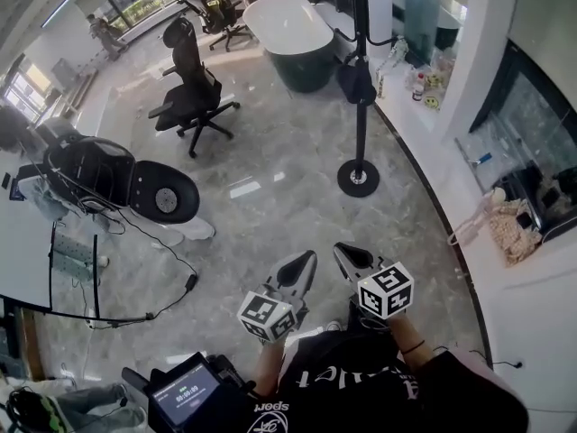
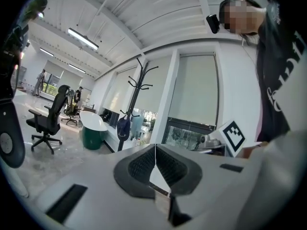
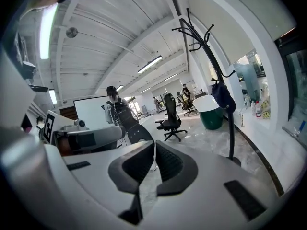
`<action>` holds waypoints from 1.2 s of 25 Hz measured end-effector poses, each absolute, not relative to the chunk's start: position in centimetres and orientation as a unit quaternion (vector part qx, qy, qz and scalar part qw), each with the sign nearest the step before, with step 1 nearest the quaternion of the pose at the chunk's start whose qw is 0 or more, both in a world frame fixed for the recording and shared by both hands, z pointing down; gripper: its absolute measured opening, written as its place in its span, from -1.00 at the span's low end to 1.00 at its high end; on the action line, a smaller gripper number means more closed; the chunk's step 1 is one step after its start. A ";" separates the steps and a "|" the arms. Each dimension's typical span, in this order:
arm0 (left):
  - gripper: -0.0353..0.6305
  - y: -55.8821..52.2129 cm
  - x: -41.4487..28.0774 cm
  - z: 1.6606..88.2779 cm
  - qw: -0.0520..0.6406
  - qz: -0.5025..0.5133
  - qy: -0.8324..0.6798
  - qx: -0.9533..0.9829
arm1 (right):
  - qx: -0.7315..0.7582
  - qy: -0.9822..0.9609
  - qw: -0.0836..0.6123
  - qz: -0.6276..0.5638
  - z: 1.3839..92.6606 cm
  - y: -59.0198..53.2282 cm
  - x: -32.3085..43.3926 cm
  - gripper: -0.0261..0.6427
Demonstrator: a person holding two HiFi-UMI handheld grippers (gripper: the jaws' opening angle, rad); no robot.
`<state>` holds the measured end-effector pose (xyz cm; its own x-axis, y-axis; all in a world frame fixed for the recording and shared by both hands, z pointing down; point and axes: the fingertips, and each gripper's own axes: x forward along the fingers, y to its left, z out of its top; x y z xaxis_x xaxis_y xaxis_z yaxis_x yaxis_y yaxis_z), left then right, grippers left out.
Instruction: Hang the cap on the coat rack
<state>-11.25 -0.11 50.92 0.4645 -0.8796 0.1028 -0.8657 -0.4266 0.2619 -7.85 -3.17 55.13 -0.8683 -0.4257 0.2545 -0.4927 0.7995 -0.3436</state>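
A dark cap (image 1: 357, 83) hangs on the black coat rack (image 1: 361, 124), part way up its pole. The rack's round base (image 1: 358, 178) stands on the marble floor ahead of me. My left gripper (image 1: 305, 262) and right gripper (image 1: 344, 254) are side by side close to my body, well short of the rack, both shut with nothing between their jaws. In the left gripper view the rack (image 2: 136, 96) and the cap (image 2: 123, 127) lie beyond the shut jaws of the left gripper (image 2: 155, 161). The right gripper view has the rack (image 3: 213, 71) and cap (image 3: 222, 96) at right of the right gripper (image 3: 154, 161).
A black office chair (image 1: 193, 88) stands at the left of the floor, and a white-topped green tub-shaped table (image 1: 296, 41) behind the rack. A white counter (image 1: 505, 242) with bags runs along the right. Dark equipment with cables (image 1: 126, 186) sits at left. A person (image 3: 116, 111) stands far off.
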 end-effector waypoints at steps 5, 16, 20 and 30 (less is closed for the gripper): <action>-0.88 7.5 -12.3 49.3 0.143 -0.027 -0.494 0.857 | 0.273 -0.937 0.081 0.200 53.1 4.4 -8.4 -0.84; -0.88 12.5 -9.1 48.5 0.140 -0.048 -0.444 0.884 | 0.324 -0.921 0.094 0.192 52.7 10.3 -4.7 -0.84; -0.88 13.1 -8.6 47.9 0.136 -0.052 -0.447 0.883 | 0.312 -0.928 0.101 0.176 51.6 11.4 -4.5 -0.84; -0.88 15.9 -4.3 47.4 0.133 -0.055 -0.467 0.873 | 0.312 -0.928 0.092 0.182 51.0 14.6 0.8 -0.84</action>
<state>-4.32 15.87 47.36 0.5583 -0.8291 0.0281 -0.7996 -0.5288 0.2845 0.79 14.64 51.03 -0.7889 -0.5448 0.2842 -0.6118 0.7398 -0.2799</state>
